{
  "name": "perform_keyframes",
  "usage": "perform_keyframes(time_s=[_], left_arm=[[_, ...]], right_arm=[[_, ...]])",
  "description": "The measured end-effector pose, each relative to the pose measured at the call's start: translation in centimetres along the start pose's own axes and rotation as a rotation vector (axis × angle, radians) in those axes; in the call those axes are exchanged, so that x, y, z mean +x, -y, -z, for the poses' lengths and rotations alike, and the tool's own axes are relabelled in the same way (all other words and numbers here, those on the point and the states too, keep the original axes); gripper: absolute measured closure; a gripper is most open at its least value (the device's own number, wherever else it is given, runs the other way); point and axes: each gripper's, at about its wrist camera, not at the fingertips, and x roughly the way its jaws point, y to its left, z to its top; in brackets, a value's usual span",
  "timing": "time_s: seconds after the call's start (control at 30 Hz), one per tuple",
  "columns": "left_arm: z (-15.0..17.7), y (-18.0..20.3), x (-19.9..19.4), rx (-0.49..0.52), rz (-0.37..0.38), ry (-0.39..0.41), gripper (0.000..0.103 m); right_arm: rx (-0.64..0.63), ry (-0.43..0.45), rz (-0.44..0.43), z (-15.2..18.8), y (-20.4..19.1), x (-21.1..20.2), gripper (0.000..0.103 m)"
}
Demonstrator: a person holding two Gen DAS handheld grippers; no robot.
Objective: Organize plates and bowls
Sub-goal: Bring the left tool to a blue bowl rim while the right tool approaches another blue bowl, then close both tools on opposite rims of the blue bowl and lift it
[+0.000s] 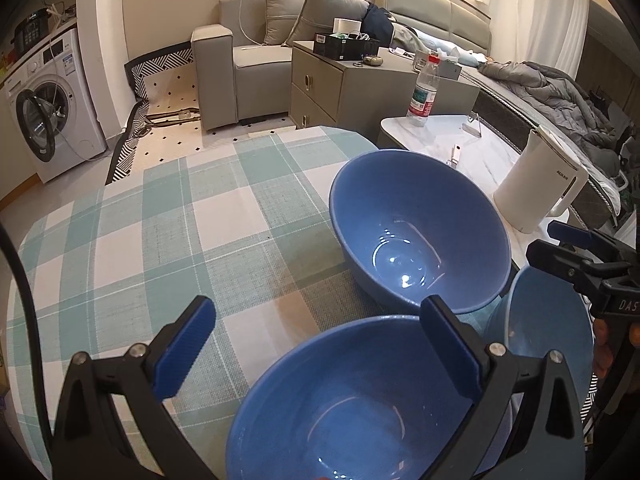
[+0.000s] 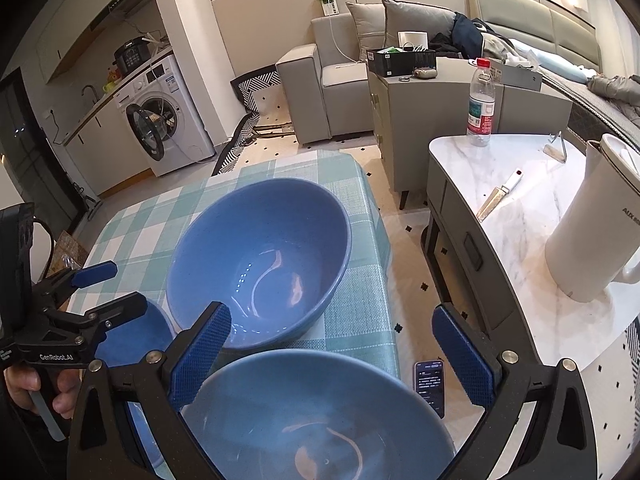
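The desk [image 1: 168, 216] carries three blue bowls. The far bowl [image 1: 416, 232] sits near its right edge, a good nesting target. The left gripper [image 1: 316, 344] hangs released over the near-edge bowl [image 1: 352, 408]; the right gripper [image 2: 332, 356], jaws wide, hovers over the near-right corner bowl [image 2: 320, 420], gripping nothing.

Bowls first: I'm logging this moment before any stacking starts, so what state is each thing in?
Far bowl: upright, empty.
Left near bowl: upright, empty.
Right near bowl: upright, empty.
Left gripper: open.
Right gripper: open.
Washing machine door: open.
Water bottle: capped, upright.
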Motion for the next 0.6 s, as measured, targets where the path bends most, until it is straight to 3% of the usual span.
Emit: perform_keyframes(time_s=[0.13,0.6], left_arm=[[-0.3,0.1,0.4,-0.001,0.030,-0.001,0.002],[-1.5,0.4,1.5,0.018,0.028,-0.014,0.012]], right_arm=[[-0.002,-0.010,-0.008,-0.1,0.0,0.5,0.001],[0.008,-0.060,-0.040,-0.5,-0.2,1.8,0.004]])
